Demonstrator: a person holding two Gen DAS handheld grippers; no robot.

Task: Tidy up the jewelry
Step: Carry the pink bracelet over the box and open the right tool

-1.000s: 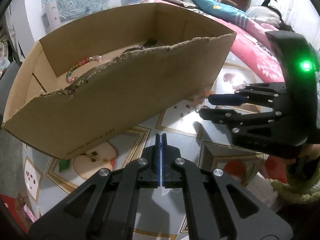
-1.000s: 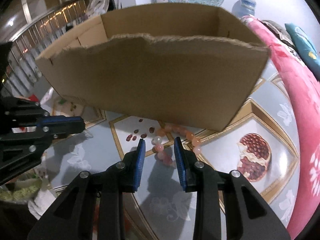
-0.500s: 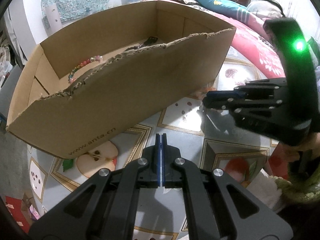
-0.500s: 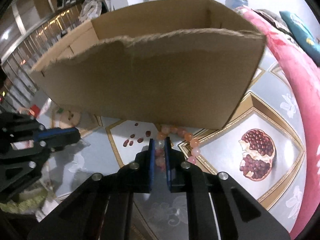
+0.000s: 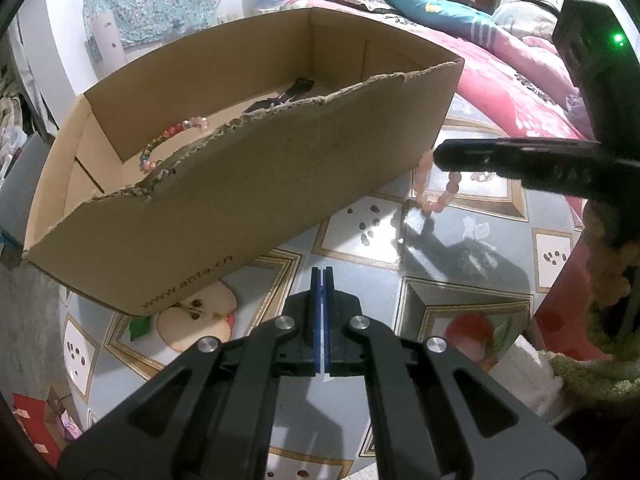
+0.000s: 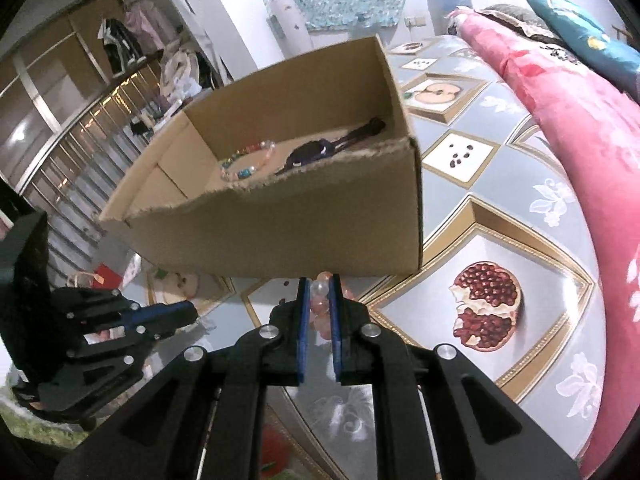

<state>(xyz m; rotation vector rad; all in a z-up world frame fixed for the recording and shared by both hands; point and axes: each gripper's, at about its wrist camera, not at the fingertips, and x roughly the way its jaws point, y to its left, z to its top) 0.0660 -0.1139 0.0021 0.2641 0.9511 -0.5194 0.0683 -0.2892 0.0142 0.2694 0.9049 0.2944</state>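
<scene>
One pink bracelet (image 6: pixel 320 304) between jaws

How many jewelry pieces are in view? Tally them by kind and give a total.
Pink bead bracelet, held in the right tongs: 1
Multicoloured bead bracelet in the cardboard box: 1
Dark strap-like piece in the box, kind unclear: 1
Total: 3

Two bracelets (image 6: pixel 249 162) inside cardboard box (image 6: pixel 280 232) on table (image 6: pixel 500 184), bed (image 6: pixel 568 128) just beside.
</scene>
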